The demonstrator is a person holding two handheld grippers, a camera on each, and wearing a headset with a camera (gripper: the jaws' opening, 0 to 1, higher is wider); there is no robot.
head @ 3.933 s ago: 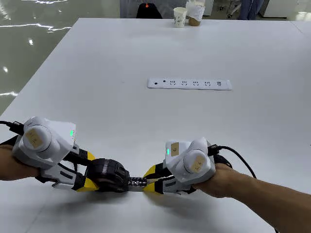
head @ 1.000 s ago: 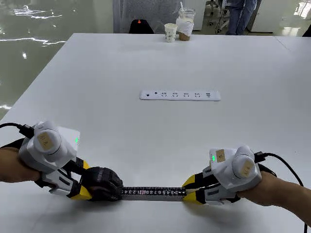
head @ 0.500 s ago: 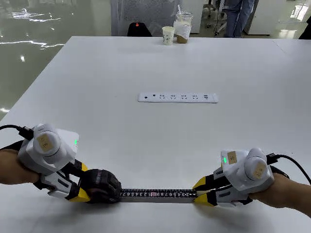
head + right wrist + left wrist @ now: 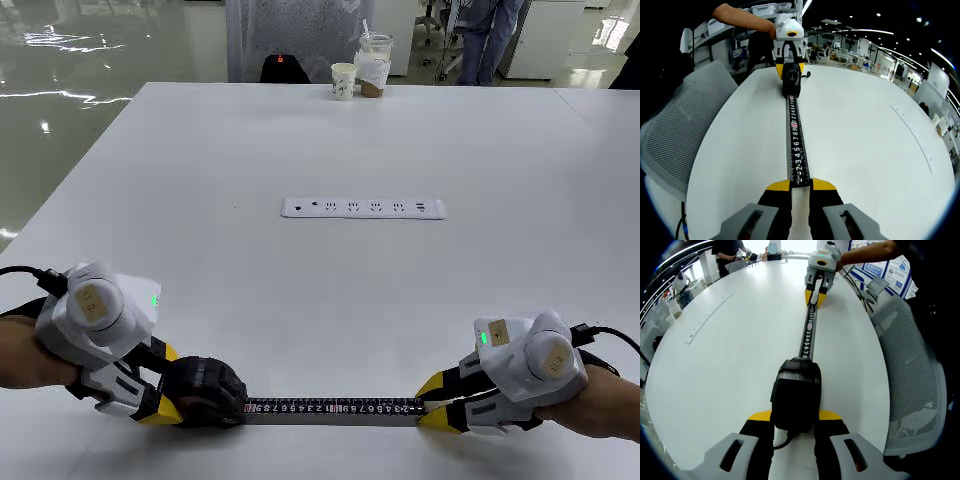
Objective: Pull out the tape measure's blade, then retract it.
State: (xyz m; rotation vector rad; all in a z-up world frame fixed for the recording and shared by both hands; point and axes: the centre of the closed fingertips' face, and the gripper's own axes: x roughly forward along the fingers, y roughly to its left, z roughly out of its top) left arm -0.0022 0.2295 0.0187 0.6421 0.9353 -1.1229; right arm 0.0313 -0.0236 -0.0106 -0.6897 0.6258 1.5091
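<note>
Big white table (image 4: 350, 280) in an open office with a shiny floor, that's the setting. The tape measure case (image 4: 205, 391) sits near the front edge on my side, at about 7 o'clock in the head view. My left gripper (image 4: 168, 383) has its jaws clamped on both flanks of the case, so it's full. The blade (image 4: 330, 406) is pulled out and lies flat on the table, running straight from 9 o'clock to 3 o'clock. The far end is pinched in my right gripper (image 4: 432, 402), whose jaws are nearly closed on just the tip. In the left gripper view the blade (image 4: 809, 327) leaves the case (image 4: 797, 400) dead ahead at 12 o'clock, and the right gripper (image 4: 816, 292) sits at its end. The right gripper view mirrors that, with the numbered strip (image 4: 796, 145) leading up to the case (image 4: 792, 80) at 12. I reckon the pull-out is about done. For the retract, my right hand needs to ride back along that same line toward 9 o'clock and keep the blade straight so it doesn't kink or whip. Further out, a power strip (image 4: 363, 208) lies well apart at mid-table, parallel to the blade. A paper cup (image 4: 343, 80) and a plastic drink cup (image 4: 373, 62) stand at the far edge, around 12 o'clock. A mesh chair (image 4: 910, 365) is tucked just beside my edge of the table.
</note>
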